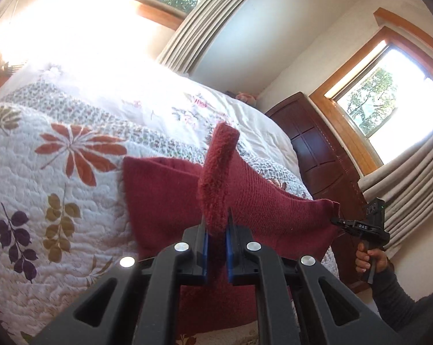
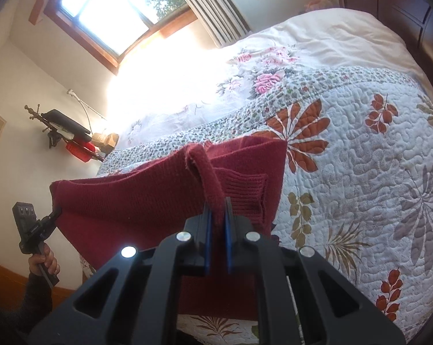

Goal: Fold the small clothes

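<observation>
Now, left wrist: left tongs clamped on a sweater corner; garment hangs above the quilt.
Right wrist: right tongs clamped on another corner; held edge runs tongs to tongs.
Risk: fuzzy knit might slip out if they pull apart, dropping one side crooked.

Your red sweater has its lower hem hidden behind the left gripper body; sunlight blows out the far bed; the shelf clutter is too small to identify.
</observation>
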{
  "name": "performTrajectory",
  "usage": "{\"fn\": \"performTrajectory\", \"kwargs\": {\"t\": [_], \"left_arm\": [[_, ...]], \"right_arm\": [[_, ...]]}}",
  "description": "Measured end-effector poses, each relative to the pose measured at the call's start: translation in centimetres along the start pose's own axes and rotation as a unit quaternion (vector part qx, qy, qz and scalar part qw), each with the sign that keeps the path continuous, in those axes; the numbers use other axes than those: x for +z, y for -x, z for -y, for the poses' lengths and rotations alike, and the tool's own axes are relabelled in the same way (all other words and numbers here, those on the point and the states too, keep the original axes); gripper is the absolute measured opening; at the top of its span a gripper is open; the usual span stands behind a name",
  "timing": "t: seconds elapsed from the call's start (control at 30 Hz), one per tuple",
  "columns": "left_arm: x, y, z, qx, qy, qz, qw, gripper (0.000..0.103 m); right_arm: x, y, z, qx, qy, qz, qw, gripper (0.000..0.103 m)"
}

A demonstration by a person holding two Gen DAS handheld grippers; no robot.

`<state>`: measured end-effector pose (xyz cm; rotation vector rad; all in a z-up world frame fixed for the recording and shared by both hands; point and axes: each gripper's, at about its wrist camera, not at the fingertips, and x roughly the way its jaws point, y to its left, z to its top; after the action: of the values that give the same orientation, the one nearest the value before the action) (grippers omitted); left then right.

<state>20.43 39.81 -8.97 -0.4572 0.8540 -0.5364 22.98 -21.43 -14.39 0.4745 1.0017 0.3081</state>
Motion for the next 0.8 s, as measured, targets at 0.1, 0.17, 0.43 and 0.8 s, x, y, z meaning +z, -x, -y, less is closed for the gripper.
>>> {"fn": "performTrajectory", "kwargs": {"t": [0.1,0.17,0.43,0.8], "left_arm": [[2.6,-0.7,0.2,-0.008,-0.012,0.01,0.9998,0.009],[4.3,-2.0,0.0,-0.011,-0.013,0.011,0.9998,0.009],[9.4,-8.8,-4.0,-0.016,0.021,-0.019,0.9995,0.009],[10.0,-21.3,-13.2,0.021,0.137,-0.16,0.9774,0.009]], "right_arm": [[2.5,0.1,-0.3,0.007,0.0,0.015,1.0,0.007],[4.2,-0.6,-0.2,0.007,-0.001,0.021,1.0,0.006],[10.5,-6.0,1.3,-0.008,-0.013,0.009,1.0,0.006],[12.6,-17.1,7.3,-0.052,-0.088,-0.102,0.99,0.006]]}}
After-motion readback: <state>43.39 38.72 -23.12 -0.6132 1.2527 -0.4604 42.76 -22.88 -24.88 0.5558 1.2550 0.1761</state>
